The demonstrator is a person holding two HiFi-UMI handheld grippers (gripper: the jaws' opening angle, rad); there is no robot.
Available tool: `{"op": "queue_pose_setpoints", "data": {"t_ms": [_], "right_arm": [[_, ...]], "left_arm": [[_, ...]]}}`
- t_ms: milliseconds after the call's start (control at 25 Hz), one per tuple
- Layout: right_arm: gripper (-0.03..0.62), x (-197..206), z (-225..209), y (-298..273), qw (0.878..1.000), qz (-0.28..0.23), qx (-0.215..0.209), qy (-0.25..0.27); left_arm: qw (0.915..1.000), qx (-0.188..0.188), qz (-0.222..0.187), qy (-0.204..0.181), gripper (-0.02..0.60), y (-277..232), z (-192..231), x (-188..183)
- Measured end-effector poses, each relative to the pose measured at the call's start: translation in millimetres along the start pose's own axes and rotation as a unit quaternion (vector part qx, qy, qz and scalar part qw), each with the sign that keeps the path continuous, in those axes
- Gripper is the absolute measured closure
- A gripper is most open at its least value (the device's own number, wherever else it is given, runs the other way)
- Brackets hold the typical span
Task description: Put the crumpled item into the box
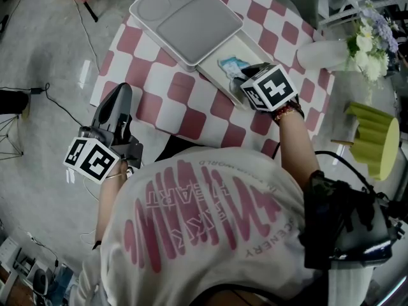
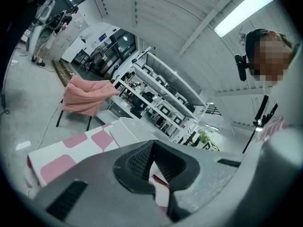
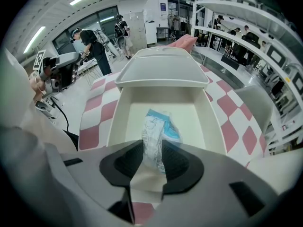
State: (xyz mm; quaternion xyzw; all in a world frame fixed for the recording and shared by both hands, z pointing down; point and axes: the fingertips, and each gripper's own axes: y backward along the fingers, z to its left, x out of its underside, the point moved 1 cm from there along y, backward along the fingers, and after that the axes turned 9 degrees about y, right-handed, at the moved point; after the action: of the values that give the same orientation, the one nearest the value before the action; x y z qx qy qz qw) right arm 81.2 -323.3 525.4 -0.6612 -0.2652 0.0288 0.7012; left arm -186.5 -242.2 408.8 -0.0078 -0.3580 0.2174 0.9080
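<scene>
— What sort of place is this?
— A large lab or workshop hall, not a home. It has an arched white ceiling [image 2: 156, 27] with strip lights [image 2: 246, 8], and cables [image 1: 64, 110] lie on the bare grey floor [image 1: 38, 50].
— Anything else?
— Long white shelving racks [image 2: 156, 96] loaded with equipment. Other people [image 3: 94, 46] stand at rigs beyond the checked table [image 1: 191, 116].

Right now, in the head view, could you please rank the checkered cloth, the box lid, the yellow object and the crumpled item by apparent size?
1. checkered cloth
2. box lid
3. yellow object
4. crumpled item, partly hidden
</scene>
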Motion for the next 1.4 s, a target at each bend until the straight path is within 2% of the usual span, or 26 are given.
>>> {"op": "queue_pose_setpoints", "data": {"t_ms": [1040, 1400], "right_arm": [[0.398, -0.2, 6.2, -0.6, 1.000, -0.003, 0.018, 0.010], [0.398, -4.3, 8.3, 9.1, 0.999, -0.014, 0.028, 0.010]], "left_arm": [[0.9998, -0.009, -0.015, 0.002, 0.574, 27.3, 1.6, 11.6], [0.9993, -0.018, -0.033, 0.000, 0.574, 47.6, 1.4, 9.5]]}}
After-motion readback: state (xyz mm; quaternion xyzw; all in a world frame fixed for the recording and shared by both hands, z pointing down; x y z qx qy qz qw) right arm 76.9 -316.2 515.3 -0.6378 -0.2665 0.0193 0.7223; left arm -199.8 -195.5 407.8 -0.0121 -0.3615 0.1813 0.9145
